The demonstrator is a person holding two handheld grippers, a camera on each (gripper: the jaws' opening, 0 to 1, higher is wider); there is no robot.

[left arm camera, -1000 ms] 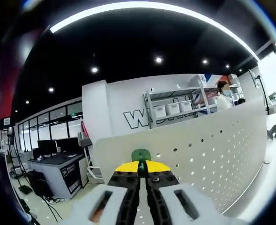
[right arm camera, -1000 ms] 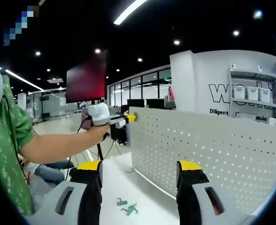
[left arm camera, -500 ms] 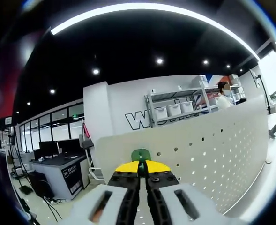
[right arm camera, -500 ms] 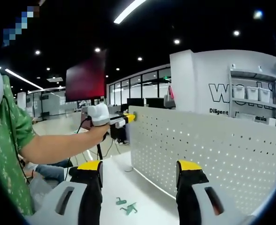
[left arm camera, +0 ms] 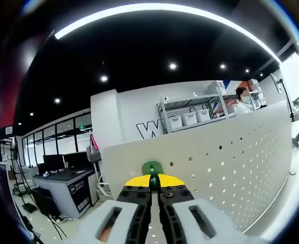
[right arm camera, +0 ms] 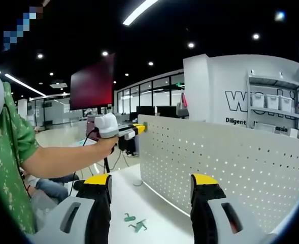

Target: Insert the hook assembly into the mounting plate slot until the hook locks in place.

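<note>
A white perforated mounting plate [right arm camera: 225, 162] stands upright on a white table [right arm camera: 134, 201]; it also spans the left gripper view [left arm camera: 225, 168]. My left gripper [left arm camera: 154, 182] is shut on a green hook [left arm camera: 152, 168], which it holds at the plate's upper edge. In the right gripper view that same left gripper [right arm camera: 140, 128] meets the plate's top left corner, held by a person's arm [right arm camera: 63, 157]. My right gripper [right arm camera: 150, 187] is open, well back from the plate, nothing between its jaws. Two more green hooks [right arm camera: 135, 222] lie on the table below it.
A person in a green patterned shirt [right arm camera: 9, 157] stands at the left. Behind the plate are metal shelves with white bins [left arm camera: 190, 119], a white wall with lettering, desks with monitors [left arm camera: 58, 162] and another person [left arm camera: 243, 101].
The left gripper has crept slightly closer to the plate's top corner. The right gripper has not moved.
</note>
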